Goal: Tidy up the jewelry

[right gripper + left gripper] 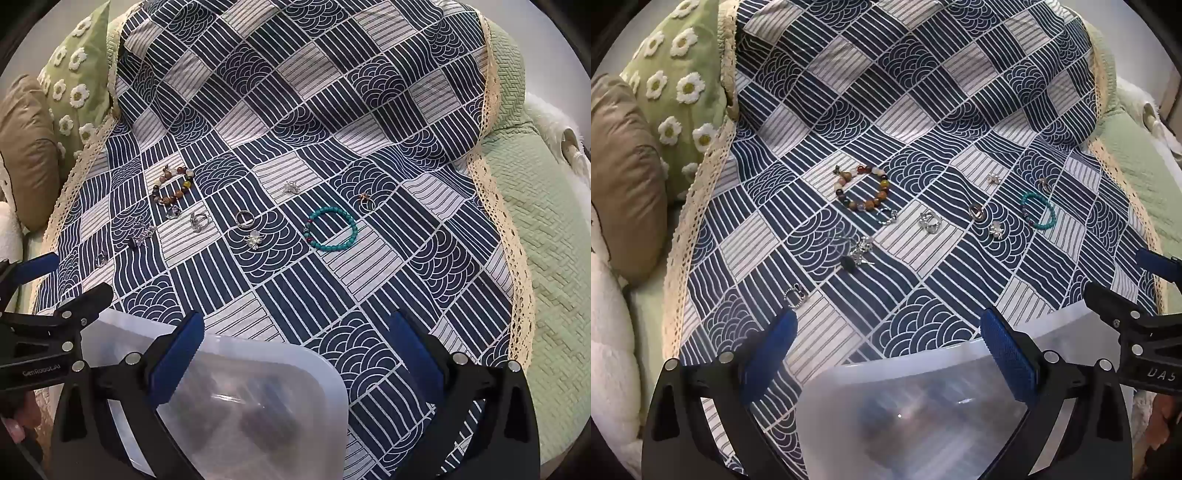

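The jewelry lies scattered on a patterned cloth [923, 110] of navy and white squares, with stripes and fish-scale arcs, edged with cream lace. It is all ahead of both claws and touches neither.

Ahead of the left claw [890, 343] and a little to its left sits a bracelet of round stone beads [862, 188] in brown, orange, yellow and cream. Just before it, nearer the claw, lies a small silver ring [888, 216], and beside that a chunkier silver ring [930, 222]. A tangled silver cluster with a dark bead [857, 253] is closer, and a thin silver ring [795, 295] lies just beyond the left finger [775, 347].

Ahead of the right claw [295, 343] lies a turquoise bead bracelet [332, 229], an open round loop with a few dark red beads. To its left are a smooth silver band [245, 218] and a silver flower-shaped piece [255, 240]; beyond them, another small silver flower [291, 187]. Beyond the bracelet and to the right is a gold-coloured ring [366, 199].

Both claws are open, with their blue ribbed pads spread wide and gripping nothing. Under each one is a translucent plastic box [258, 387] with rounded corners (its contents are too blurred to tell).

Far left of the claws are a green cushion with tufted daisies [679, 74] and a plain tan cushion [624, 166]. To the right is a green quilted cover [535, 221].
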Motion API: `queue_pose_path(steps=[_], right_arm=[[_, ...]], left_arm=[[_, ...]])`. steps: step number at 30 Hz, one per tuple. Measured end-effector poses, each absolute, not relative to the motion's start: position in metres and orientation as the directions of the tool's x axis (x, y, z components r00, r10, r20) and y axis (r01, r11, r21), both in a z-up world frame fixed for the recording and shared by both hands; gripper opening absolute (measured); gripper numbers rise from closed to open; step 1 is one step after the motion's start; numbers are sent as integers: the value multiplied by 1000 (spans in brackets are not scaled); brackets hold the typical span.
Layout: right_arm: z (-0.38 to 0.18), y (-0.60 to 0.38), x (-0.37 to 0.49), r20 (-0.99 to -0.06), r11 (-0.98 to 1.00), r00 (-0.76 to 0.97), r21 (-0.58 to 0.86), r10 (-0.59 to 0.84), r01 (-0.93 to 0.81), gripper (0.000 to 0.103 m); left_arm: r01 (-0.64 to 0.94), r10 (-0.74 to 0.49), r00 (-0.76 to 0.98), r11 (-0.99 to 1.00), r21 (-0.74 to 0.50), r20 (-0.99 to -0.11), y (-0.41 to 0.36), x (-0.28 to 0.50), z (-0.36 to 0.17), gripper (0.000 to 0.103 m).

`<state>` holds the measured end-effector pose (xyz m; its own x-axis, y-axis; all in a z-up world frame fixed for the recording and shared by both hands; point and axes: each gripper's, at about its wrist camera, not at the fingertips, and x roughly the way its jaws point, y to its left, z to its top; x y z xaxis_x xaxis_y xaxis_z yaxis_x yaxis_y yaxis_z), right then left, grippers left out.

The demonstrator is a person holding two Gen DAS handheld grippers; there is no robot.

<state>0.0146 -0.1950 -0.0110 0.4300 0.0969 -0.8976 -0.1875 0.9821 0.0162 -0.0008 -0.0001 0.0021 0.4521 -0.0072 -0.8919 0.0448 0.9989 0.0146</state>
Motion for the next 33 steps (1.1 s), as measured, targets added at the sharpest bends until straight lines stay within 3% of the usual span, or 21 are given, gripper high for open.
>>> queue_pose_path(steps=[13,33], right_arm=[[-11,-193,12,-899,981,428,11,96,-196,99],[-12,-194,14,-899,981,428,16,98,-193,99]], left_arm=[[61,-62,427,997,-40,-902,0,1,-3,95],[71,-49,428,997,-20,-902,-2,-2,-4,95]])
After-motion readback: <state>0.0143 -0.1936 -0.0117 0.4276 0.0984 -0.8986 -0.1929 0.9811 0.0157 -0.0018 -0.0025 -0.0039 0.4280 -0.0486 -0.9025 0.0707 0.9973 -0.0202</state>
